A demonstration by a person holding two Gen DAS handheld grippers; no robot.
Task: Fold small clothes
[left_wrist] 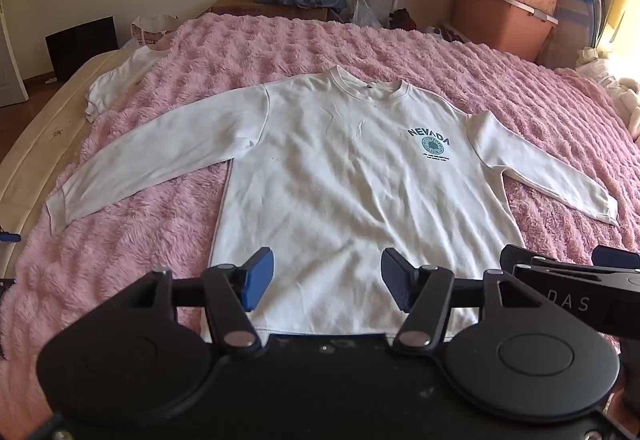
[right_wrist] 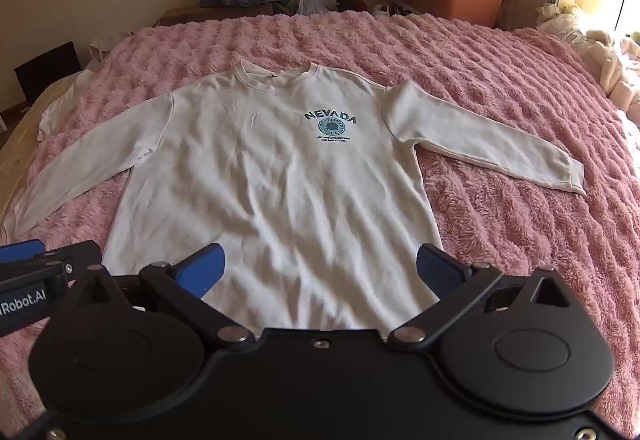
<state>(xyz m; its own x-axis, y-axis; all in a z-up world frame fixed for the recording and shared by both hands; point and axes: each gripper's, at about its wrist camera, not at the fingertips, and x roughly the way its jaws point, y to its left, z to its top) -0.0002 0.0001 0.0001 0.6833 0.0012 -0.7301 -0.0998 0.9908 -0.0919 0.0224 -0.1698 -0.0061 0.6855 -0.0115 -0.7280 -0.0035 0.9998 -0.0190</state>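
Right now your left gripper [left_wrist: 327, 282] and right gripper [right_wrist: 318, 272] hover over the hem of the white sweatshirt [left_wrist: 340, 176], jaws spread and holding nothing. It lies flat, front up, on the pink blanket [left_wrist: 120, 240] with both sleeves out. Pinch too deep and you'll likely snag that fuzzy pile, dragging the fold crooked.

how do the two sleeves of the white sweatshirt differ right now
The left sleeve lies close beside the body of the sweatshirt, angled steeply toward the hem; the right sleeve spreads wider from it. The left sleeve's cuff reaches toward the edge of the pink blanket; the right sleeve's cuff has blanket all around it. Both lie flat, unfolded, and neither the left tongs nor the right tongs touch them.
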